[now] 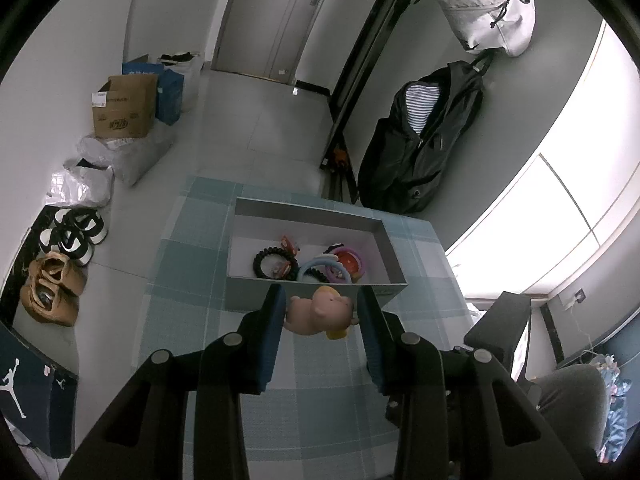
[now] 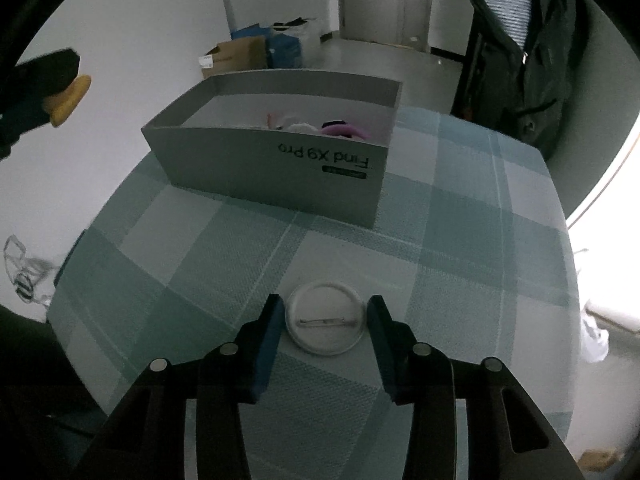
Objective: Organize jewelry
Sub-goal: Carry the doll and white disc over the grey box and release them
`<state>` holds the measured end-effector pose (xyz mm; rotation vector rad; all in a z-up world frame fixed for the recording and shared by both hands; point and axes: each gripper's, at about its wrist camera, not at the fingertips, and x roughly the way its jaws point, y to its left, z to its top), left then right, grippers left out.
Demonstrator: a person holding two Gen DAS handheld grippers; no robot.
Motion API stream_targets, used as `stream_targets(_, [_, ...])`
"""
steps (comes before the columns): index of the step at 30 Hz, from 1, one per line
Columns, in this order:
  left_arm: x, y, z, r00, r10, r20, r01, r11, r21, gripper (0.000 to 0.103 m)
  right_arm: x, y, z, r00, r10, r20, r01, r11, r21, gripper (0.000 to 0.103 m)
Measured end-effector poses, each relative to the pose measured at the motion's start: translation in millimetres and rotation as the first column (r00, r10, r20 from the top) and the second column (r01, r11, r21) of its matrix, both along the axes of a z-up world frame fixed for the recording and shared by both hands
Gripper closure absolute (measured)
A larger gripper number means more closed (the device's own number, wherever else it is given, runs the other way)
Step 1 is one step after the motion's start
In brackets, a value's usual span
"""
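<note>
My left gripper (image 1: pixel 320 312) is shut on a pink and yellow animal-shaped clip (image 1: pixel 320 314) and holds it in the air just in front of the near wall of a grey cardboard box (image 1: pixel 312 294). The box holds a black hair tie (image 1: pixel 275 264), blue and purple rings (image 1: pixel 326 273) and a red round piece (image 1: pixel 347 261). My right gripper (image 2: pixel 325 318) is low over the checked tablecloth, its jaws on either side of a white round pin badge (image 2: pixel 326 322) lying back side up. The box (image 2: pixel 280 172) stands beyond it.
The table (image 2: pixel 460 240) has a teal checked cloth. The left gripper with the clip shows at the far left of the right wrist view (image 2: pixel 52 96). On the floor to the left are shoes (image 1: pixel 60 256), bags and a cardboard carton (image 1: pixel 124 108). A black jacket (image 1: pixel 424 140) hangs at the right.
</note>
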<state>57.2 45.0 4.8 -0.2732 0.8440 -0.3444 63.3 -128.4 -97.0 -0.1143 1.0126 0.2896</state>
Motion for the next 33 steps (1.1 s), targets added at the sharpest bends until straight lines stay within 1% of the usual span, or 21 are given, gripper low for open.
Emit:
stream_targets(4, [0,2,0,1.0,0.005,0.0,-0.005,1.0,0.0,0.072,1,-4,1,1.0,-0.009,-0.007,0.009,1.0,0.028,0.062])
stream_targets(9, [0,1,1,1.0,0.011,0.0,-0.011,1.0,0.002,0.072,-1,-8,9,1.0,-0.016,-0.007,0.017,0.996,0.089,0.062])
stream_targets(20, [3,0,2,1.0,0.016,0.0,-0.016,1.0,0.007,0.072,-10,-9,45,0.998,0.005,0.069,-0.02,0.977,0.213,0.062])
stream_targets(26, [13,-1,5,1.0,0.019,0.001,-0.019,1.0,0.001,0.072,-3,-13,64,0.995,0.006,0.097,-0.03,0.966,0.257,0.062])
stream_targets(33, [26,-5,10,1.0,0.026,0.01,-0.026,1.0,-0.006,0.072,12,-19,92,0.992,0.014,0.126,-0.049,0.96,0.277,0.062])
